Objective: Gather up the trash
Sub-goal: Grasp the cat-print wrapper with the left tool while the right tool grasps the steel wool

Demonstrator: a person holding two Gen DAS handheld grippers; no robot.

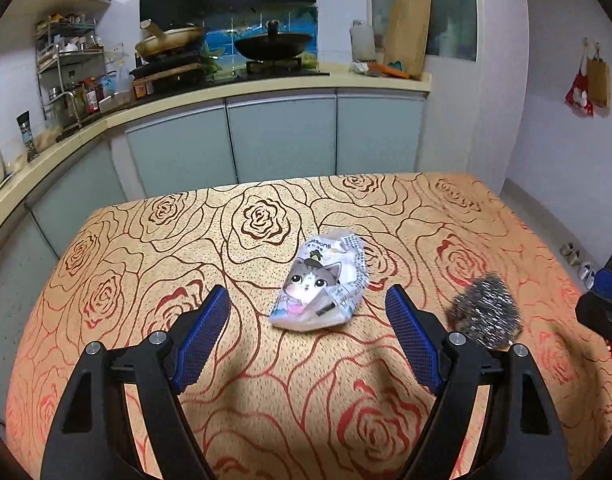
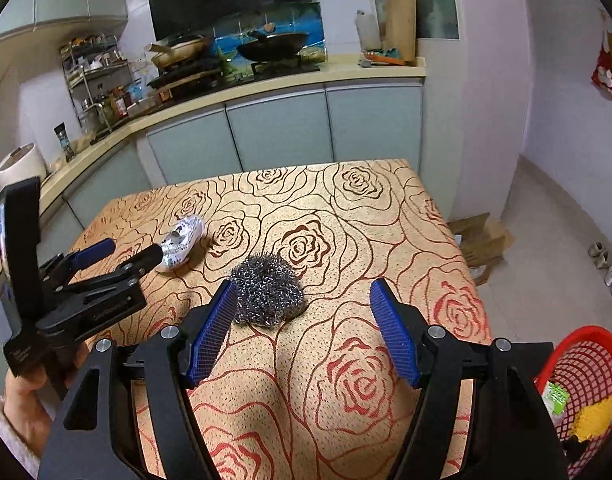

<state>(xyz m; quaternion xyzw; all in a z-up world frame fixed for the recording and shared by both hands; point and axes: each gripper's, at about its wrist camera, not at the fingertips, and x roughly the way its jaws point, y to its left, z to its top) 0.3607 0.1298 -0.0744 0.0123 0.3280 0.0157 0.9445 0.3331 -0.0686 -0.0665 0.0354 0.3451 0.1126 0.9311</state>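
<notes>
A black wok (image 1: pixel 271 45) and a tan pan (image 1: pixel 170 40) sit on the stove at the far counter's back edge. A wooden cutting board (image 1: pixel 410 34) leans upright at its right end; a jar-filled wire rack (image 1: pixel 71 76) stands at the left.

**Open cloth around two pieces of litter**

Ahead of the left gripper (image 1: pixel 308 300), the tablecloth (image 1: pixel 265 380) lies bare up to the cat-print wrapper (image 1: pixel 320 282) at 12 o'clock, with free cloth beyond it. The steel-wool ball (image 2: pixel 267 294) sits just beside the right gripper's (image 2: pixel 301 298) left pad at 11 o'clock. A red basket (image 2: pixel 586 360) blocks the table edge at 4 o'clock.
</notes>
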